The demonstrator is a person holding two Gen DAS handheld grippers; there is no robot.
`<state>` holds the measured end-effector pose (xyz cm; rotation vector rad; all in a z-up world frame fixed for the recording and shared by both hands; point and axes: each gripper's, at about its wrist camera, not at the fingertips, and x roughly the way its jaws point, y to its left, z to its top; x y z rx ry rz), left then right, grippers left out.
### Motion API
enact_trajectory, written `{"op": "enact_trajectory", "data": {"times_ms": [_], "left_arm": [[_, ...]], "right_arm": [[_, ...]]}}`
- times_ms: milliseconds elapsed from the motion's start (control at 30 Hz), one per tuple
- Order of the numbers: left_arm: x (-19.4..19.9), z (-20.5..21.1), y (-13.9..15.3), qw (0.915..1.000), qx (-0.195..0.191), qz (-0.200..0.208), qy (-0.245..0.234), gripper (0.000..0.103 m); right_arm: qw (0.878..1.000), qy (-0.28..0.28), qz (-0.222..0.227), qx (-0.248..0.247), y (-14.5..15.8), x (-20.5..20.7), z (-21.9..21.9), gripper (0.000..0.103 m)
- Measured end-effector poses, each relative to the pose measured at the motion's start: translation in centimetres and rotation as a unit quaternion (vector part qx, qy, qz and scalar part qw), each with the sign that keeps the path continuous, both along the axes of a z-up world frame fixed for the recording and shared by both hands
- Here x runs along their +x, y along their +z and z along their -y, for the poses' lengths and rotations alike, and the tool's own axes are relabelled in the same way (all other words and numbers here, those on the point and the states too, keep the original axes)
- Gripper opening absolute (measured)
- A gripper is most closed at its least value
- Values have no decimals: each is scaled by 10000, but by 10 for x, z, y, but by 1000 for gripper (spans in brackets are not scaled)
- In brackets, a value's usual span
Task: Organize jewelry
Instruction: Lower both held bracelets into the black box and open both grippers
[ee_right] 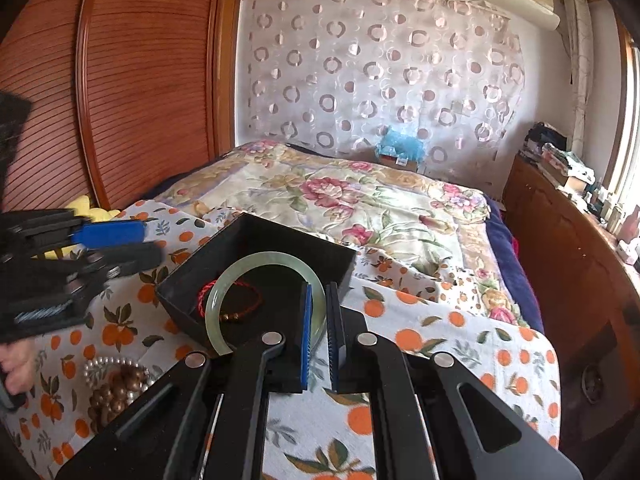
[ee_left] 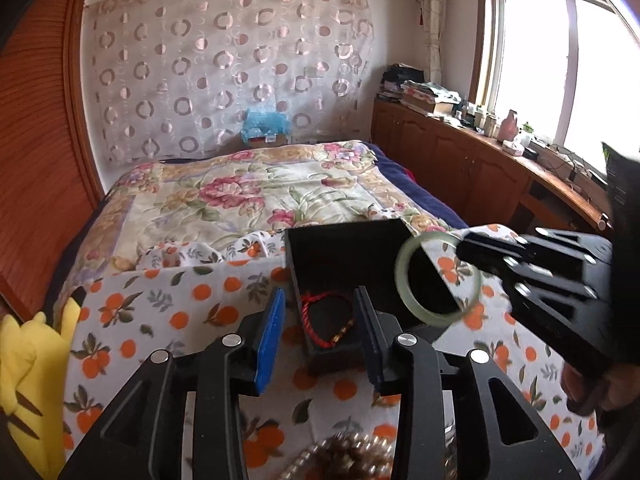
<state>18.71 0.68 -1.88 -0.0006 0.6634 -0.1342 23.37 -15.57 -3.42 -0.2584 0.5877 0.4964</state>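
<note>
The right hand-held gripper point(ee_right: 318, 336) is clenched on the pale green jade bangle point(ee_right: 256, 264), its 2 pads pinching the ring's edge so the hoop stands out ahead of the fingers, clear to go down flat. The bangle hangs just above the open black box point(ee_right: 340, 258), which sits on the orange-print cloth point(ee_right: 460, 344) spread over the bed; the box already holds 1 red cord bracelet point(ee_right: 236, 288) on its floor, directly beyond the pads. Pinching only 1 side of the ring probably keeps the fingers out of the box walls at release.

The left hand-held gripper point(ee_left: 320, 320) is released and empty, its jaws parted with the near end of the box and the red cord visible past them; nothing is between the pads. A heap of pearl and brown wooden beads point(ee_right: 116, 380) lies on the cloth below and left of the right gripper, near the left one, likely next to sort.
</note>
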Motion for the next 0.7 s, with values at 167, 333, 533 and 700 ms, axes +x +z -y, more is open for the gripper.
{"op": "enact_trajectory", "data": {"times_ms": [167,333,533,700], "left_arm": [[-22,-13,-5,10000,65,-44,16,35],[-43,-20,-15,9999,25,-116,-29,37],[-67,-17,-28,9998,-8,-165,-111,44],[-84,-15,-35,9995,-139,-200,-176,46]], "right_arm": [[9999,13,-117,-100,-9,17,-22,8],[9992,140,-304,-222,-22,22,-37,10],[9993,197,-273,-185,-25,8,-28,14],[9995,273,-177,-3,-17,-20,-7,14]]}}
